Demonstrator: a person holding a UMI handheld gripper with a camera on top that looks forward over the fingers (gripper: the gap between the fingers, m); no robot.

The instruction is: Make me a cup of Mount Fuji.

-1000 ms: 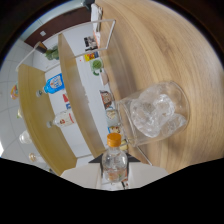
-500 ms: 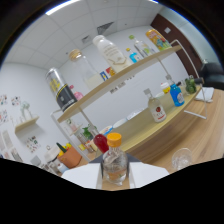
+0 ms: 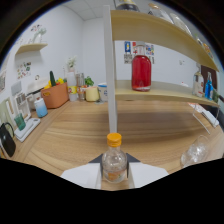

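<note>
While clamped between both white fingers (image 3: 82, 176) of the tool (image 3: 114, 175), stands upright a small clear bottle (image 3: 114, 162) with an orange cap (image 3: 114, 139), lifted above the wooden desk (image 3: 150, 132). Just beside the tool, near the desk's front edge, lies a clear glass (image 3: 196, 150). Beyond, on the lower shelf (image 3: 165, 95), stands a jar of red liquid (image 3: 141, 73). Toward the desk's far left corner: an orange pot (image 3: 55, 95) and a yellow cup (image 3: 92, 93).

Bright even light, soft blur, fisheye-bent edges
</note>
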